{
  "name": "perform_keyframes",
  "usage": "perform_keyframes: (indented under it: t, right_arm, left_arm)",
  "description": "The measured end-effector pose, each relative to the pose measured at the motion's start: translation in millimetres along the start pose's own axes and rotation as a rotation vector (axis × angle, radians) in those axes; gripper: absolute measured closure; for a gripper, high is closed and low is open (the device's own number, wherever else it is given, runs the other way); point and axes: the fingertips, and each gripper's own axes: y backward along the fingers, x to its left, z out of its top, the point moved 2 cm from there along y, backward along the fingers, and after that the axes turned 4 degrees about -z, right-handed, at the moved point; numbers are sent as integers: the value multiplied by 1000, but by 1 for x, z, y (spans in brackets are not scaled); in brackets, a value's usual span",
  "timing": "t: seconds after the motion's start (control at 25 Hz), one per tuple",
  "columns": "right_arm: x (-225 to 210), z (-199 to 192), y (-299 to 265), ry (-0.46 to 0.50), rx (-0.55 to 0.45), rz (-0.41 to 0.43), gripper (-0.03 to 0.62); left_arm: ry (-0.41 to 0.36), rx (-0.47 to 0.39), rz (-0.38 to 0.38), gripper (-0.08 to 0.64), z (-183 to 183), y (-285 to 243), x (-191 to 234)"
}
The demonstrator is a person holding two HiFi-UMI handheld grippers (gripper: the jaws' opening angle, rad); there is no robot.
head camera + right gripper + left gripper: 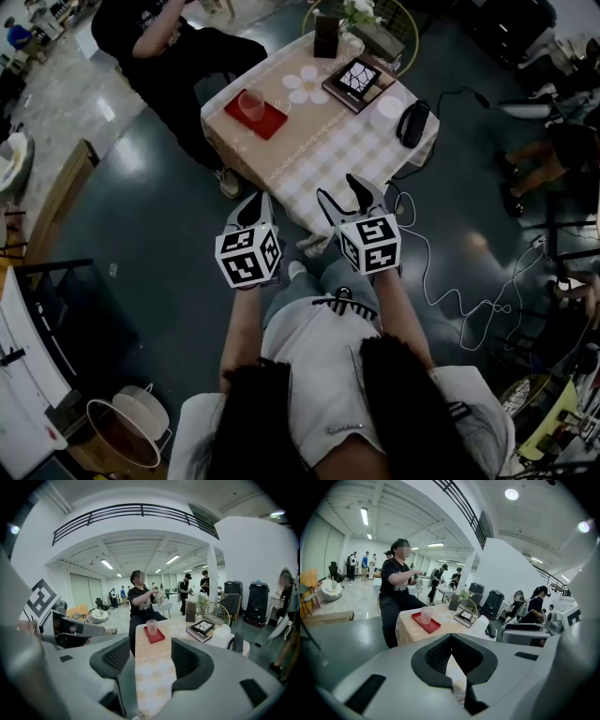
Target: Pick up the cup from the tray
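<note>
Plainly upright, the clear cup (251, 105) stands on a red tray (269, 125) at the far left corner of the checked table (328, 155), just beside a person in black (159, 37). Both grippers hang short of the table's near edge, well apart from the cup. The left gripper (255, 202) has its jaw tips drawn together on nothing. The right gripper (344, 195) has its jaws apart and empty.
</note>
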Motion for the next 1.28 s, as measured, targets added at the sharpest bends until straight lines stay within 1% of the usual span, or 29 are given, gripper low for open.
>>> perform_keyframes:
  t: [0.16, 0.36, 0.52, 0.68, 0.76, 0.92, 1.04, 1.12, 1.28]
  right_arm:
    - [4, 5, -11, -1, -9, 18, 324]
    - [10, 12, -25, 33, -16, 54, 313]
    - [6, 23, -47, 95, -14, 90, 295]
    - [-3, 32, -68, 111, -12, 111, 281]
    - [-6, 37, -80, 120, -7, 120, 275]
    - [-10, 42, -105, 122, 2, 154, 262]
    - [-10, 47, -127, 150, 11, 193, 237]
    - [-7, 53, -141, 171, 11, 218, 226]
    - [1, 63, -173, 175, 7, 261, 213]
  left_arm:
    - [4, -3, 9, 555, 3, -1, 7]
    - [18, -11, 28, 555, 4, -3, 14]
    - [44, -32, 47, 555, 13, -19, 20]
    - [46, -43, 57, 555, 22, -37, 20]
    - [58, -46, 66, 555, 27, -45, 23]
    - [87, -36, 88, 555, 31, -64, 32]
    - [112, -12, 96, 555, 34, -81, 40]
    - [118, 3, 98, 555, 36, -90, 42]
    - [127, 17, 118, 555, 42, -107, 53]
